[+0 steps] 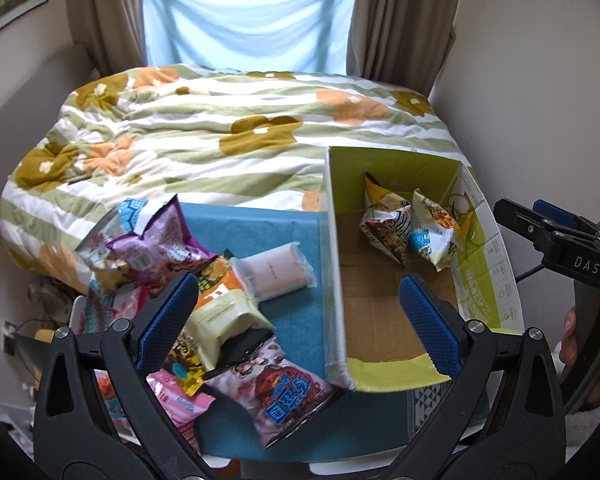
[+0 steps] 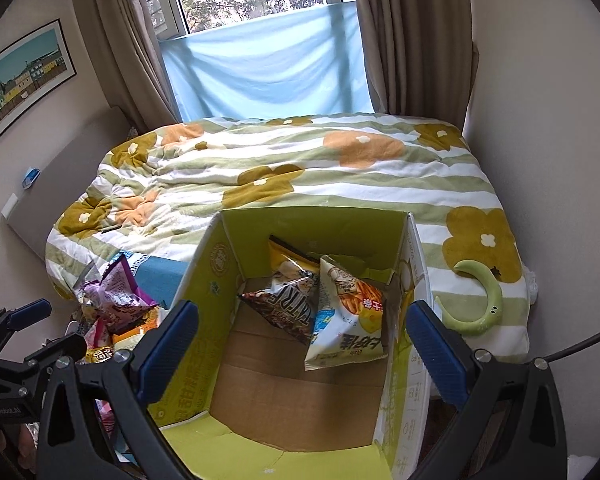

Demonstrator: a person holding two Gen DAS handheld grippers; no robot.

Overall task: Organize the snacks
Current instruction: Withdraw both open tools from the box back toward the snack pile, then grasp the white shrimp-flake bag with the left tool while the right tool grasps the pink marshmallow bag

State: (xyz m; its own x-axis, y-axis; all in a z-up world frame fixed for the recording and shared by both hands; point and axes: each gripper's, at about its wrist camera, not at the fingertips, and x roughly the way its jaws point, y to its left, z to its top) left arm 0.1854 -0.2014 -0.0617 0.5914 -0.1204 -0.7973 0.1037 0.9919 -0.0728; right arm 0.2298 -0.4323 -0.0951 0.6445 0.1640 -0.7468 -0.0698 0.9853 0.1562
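1. Lying heaped at the far left on a blue mat (image 1: 288, 236), the loose snack packets are still outside the box: a purple bag (image 1: 156, 240) on top of the pile, a pale pink wrapped packet (image 1: 274, 270) just beside it, a cream pouch (image 1: 224, 320) and a pink bag with blue lettering (image 1: 276, 388) nearer the camera.
2. Over that pile hangs the left gripper (image 1: 298, 316), its blue-padded jaws spread wide and holding nothing; one pad sits above the packets, the other above the box floor, so the box's left wall stands between them.
3. The cardboard box (image 2: 216, 280), green inside with a brown floor, stands to the right of the mat, touching its edge, open at the top.
4. Three bags rest against the box's far wall: a yellow bag (image 2: 290, 264) at the back, a dark brown triangular bag (image 2: 284, 312) in front of it, and a white-and-yellow chip bag (image 2: 348, 320) leaning beside both.
5. The right gripper (image 2: 302, 340) hovers over the box opening, jaws spread apart and empty.
6. A flower-patterned quilt (image 2: 300, 168) covers the bed behind everything.
7. A green crescent-shaped object (image 2: 484, 304) lies on the quilt just right of the box.
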